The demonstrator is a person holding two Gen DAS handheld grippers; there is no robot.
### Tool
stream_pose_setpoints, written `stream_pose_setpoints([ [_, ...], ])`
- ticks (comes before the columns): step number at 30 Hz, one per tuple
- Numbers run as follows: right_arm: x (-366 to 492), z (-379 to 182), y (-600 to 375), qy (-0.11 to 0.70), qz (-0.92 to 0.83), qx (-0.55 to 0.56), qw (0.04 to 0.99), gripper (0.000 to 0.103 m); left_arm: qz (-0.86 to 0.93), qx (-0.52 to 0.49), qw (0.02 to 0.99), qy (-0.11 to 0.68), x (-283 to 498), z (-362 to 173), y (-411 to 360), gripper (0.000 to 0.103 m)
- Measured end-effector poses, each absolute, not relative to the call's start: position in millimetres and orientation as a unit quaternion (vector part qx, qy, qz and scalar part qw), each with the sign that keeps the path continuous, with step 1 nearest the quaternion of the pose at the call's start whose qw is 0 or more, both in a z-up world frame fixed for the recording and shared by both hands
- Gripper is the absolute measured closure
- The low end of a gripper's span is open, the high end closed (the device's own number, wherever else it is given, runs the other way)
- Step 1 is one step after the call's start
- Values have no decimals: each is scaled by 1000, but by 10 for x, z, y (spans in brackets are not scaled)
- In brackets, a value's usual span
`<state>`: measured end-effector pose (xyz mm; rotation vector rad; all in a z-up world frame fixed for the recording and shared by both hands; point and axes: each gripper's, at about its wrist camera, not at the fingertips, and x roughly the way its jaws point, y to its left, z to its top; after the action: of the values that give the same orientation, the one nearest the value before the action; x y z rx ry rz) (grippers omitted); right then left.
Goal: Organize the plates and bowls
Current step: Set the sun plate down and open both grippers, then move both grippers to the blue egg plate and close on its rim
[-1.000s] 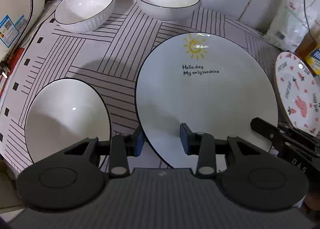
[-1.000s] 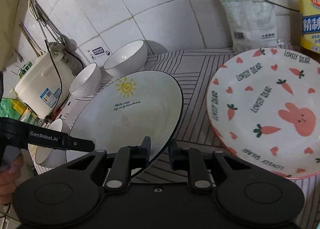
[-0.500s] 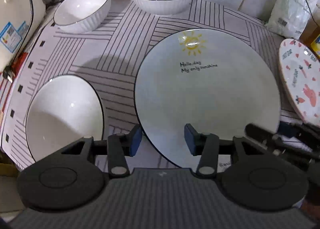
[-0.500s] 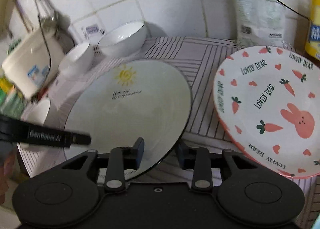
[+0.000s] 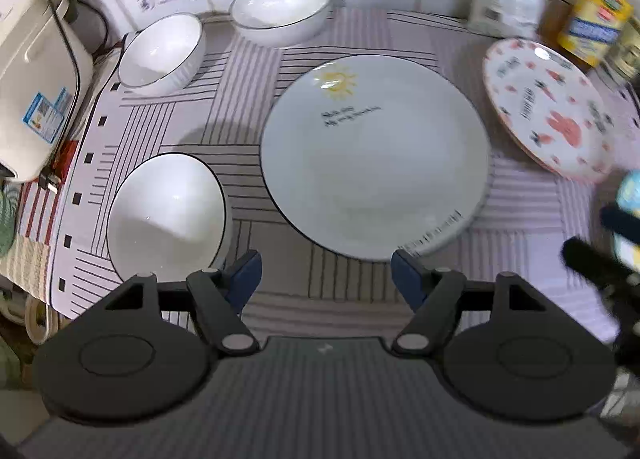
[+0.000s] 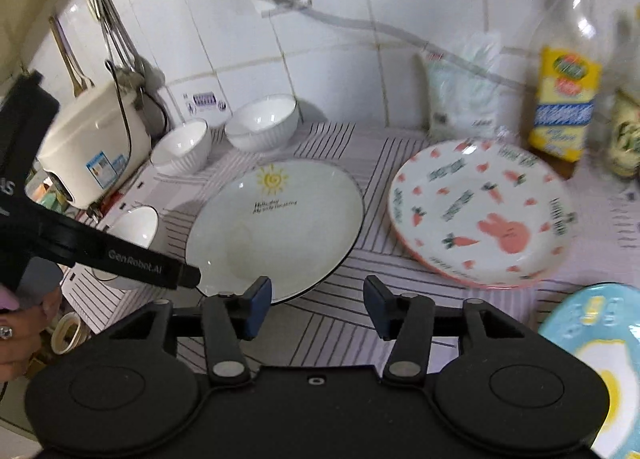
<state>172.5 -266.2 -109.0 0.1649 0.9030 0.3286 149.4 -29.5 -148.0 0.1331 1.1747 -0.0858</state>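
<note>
On the striped mat (image 5: 352,299), the sun plate (image 5: 374,157) lay flat at the middle, free of both claws. The left gripper (image 5: 326,277) hung just short of its near rim, jaws spread wide and empty; the right gripper (image 6: 316,305) was likewise agape, holding nothing. A white bowl (image 5: 166,215) sat just left of the plate, with two more bowls (image 5: 282,9) (image 5: 160,51) back against the tiled wall. The rabbit plate (image 6: 480,213) lay to the right, near the oil bottle (image 6: 564,99) and a plastic bag (image 6: 464,99). A blue egg plate (image 6: 596,351) showed at the near right edge. The rice cooker (image 5: 34,87) crowded the left side.
</note>
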Motion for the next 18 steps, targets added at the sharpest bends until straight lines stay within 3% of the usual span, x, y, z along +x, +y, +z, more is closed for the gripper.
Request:
stream_pose_setpoints([
  [3, 1520, -870, -2767, 413, 142, 67, 897, 41, -52, 74, 833, 546, 1354, -1350, -349, 26],
  [14, 805, -352, -3143, 358, 99, 64, 926, 41, -113, 98, 848, 508, 901, -870, -779, 19],
  [18, 590, -289, -3267, 346, 76, 64, 933, 36, -139, 113, 844, 505, 774, -807, -997, 18],
])
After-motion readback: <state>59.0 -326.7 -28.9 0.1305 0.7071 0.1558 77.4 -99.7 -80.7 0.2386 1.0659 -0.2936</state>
